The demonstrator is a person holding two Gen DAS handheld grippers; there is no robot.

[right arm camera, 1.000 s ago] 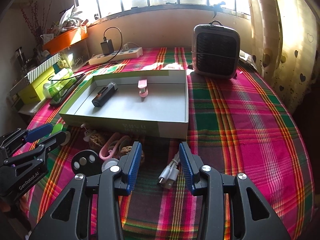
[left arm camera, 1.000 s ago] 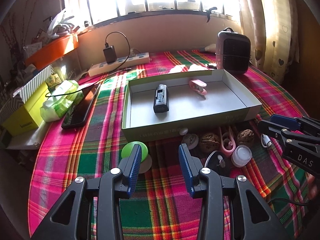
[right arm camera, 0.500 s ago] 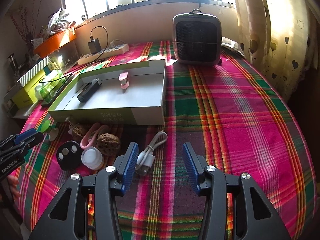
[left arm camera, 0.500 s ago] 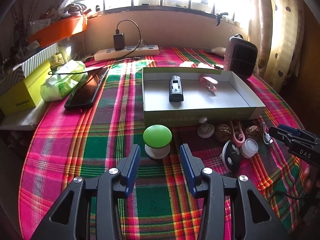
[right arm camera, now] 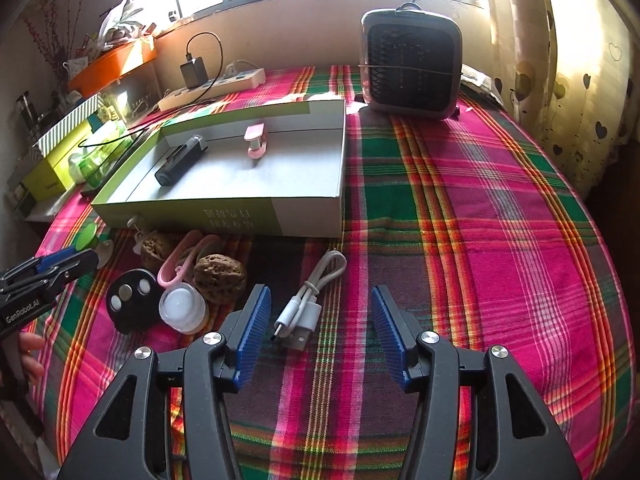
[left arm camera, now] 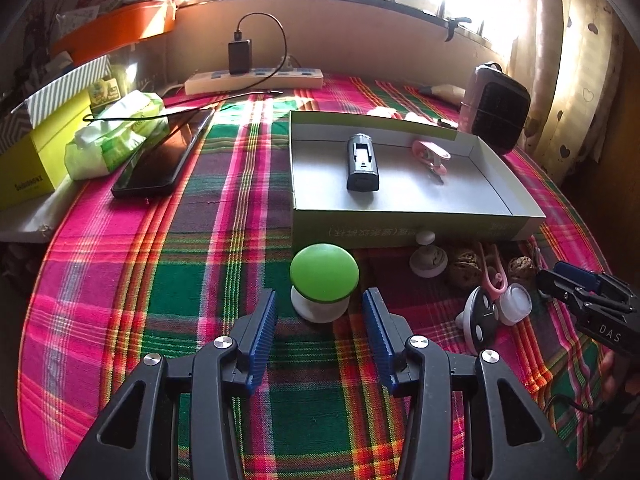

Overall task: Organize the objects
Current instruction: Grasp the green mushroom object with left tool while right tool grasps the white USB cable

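Observation:
A shallow green-walled box (left arm camera: 408, 230) (right arm camera: 224, 216) holds a black device (left arm camera: 362, 162) (right arm camera: 180, 160) and a pink clip (left arm camera: 432, 156) (right arm camera: 256, 142). In front of it lie a green mushroom-shaped lamp (left arm camera: 324, 276), a white knob (left arm camera: 428, 258), two walnuts (right arm camera: 220, 278), a pink carabiner (right arm camera: 176, 268), a black remote (right arm camera: 132, 300), a small white jar (right arm camera: 184, 308) and a coiled white USB cable (right arm camera: 308, 300). My left gripper (left arm camera: 320, 312) is open, just short of the lamp. My right gripper (right arm camera: 320, 312) is open around the cable's near end.
A small heater (right arm camera: 412, 64) stands behind the box at the right. A power strip with charger (left arm camera: 252, 76), a phone (left arm camera: 160, 160), a wipes pack (left arm camera: 116, 132) and a yellow box (left arm camera: 36, 160) lie at the left. The plaid cloth (right arm camera: 480, 220) covers a round table.
Both grippers have drawn back from the box and lowered. The lamp now sits just ahead of the left fingers, and the right gripper has shifted to straddle the cable.

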